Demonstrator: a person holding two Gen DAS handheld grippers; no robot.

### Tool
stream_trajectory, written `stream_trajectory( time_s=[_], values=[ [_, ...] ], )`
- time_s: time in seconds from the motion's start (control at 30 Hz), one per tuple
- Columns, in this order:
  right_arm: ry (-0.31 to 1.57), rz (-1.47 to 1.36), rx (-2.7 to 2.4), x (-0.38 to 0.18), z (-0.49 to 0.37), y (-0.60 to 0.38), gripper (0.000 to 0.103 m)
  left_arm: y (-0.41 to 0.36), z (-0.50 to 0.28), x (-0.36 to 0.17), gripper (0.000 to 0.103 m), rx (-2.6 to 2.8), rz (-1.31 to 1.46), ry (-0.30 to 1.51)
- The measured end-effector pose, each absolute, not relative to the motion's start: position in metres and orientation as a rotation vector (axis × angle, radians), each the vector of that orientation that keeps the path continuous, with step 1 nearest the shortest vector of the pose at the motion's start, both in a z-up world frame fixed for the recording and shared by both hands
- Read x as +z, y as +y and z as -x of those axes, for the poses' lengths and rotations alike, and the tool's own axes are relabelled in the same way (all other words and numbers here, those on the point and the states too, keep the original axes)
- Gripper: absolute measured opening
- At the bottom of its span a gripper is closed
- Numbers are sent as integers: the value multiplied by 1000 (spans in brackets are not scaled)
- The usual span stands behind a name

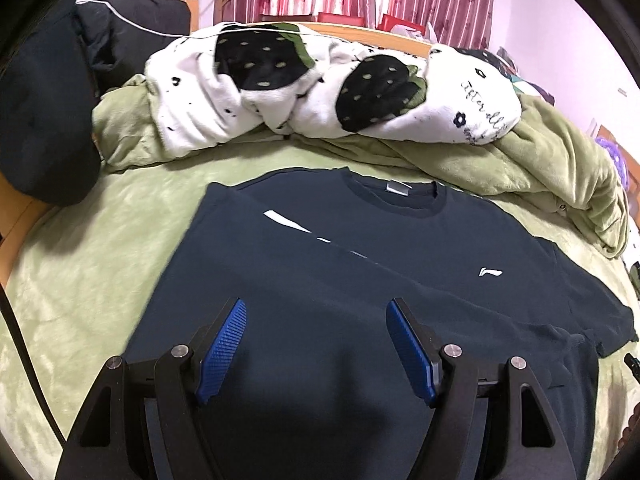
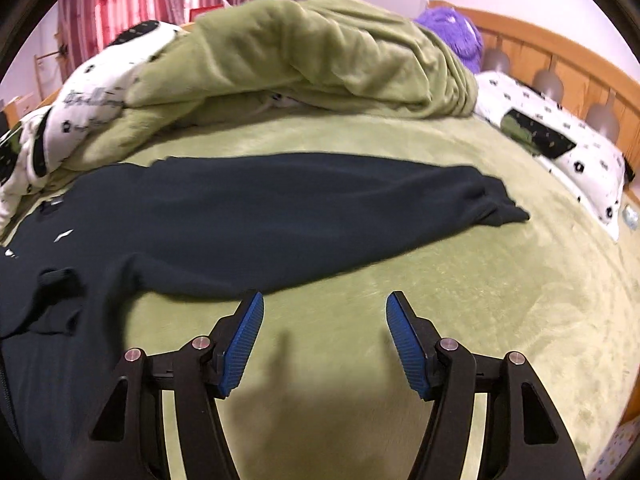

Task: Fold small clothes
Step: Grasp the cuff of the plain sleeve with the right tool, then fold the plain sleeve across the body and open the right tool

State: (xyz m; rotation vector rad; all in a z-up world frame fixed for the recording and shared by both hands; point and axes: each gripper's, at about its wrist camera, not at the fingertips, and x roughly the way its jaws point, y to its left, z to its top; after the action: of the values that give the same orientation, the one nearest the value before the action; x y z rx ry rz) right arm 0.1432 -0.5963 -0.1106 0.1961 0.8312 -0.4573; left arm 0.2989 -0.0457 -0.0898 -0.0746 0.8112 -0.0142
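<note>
The navy sweatshirt (image 1: pixel 360 280) lies flat mid-bed, one sleeve (image 2: pixel 360 200) stretched toward the headboard edge. Left gripper (image 1: pixel 316 344) and right gripper (image 2: pixel 324 340) hover, fingers apart (nothing held). A one-layer pinch could bunch the fold.

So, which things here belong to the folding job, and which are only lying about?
For the job:
- dark shirt
- left tongs, open
- right tongs, open

Lying about:
- white spotted blanket
- green blanket
- purple plush toy
- pillow
</note>
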Motion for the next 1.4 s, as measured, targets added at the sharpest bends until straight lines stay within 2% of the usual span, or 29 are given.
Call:
stream_trajectory(
  time_s=[0.37,0.47,0.5,0.77,0.9,1.03,1.2,1.4],
  values=[
    [850,-375,-459,-157,-203,-651,61,-61,-319,-126,71,9,56,846],
    [840,-332,-473,-155,-212,-648,14,-51,-317,-125,71,34,33,844],
    [838,-305,-456,-151,-217,-645,12,-47,-316,-122,71,39,30,840],
    [687,-241,-401,-70,-218,-593,10,1,-294,-80,71,69,6,804],
    [610,-186,-304,-17,-221,-530,10,35,-277,-58,71,96,-15,776],
    [583,-162,-183,10,-227,-456,10,68,-264,-50,71,80,19,780],
    [604,-88,-59,4,-235,-354,10,84,-258,-58,71,76,-18,782],
    [720,3,7,-63,-257,-257,10,98,-263,-83,71,67,43,822]
  ],
)
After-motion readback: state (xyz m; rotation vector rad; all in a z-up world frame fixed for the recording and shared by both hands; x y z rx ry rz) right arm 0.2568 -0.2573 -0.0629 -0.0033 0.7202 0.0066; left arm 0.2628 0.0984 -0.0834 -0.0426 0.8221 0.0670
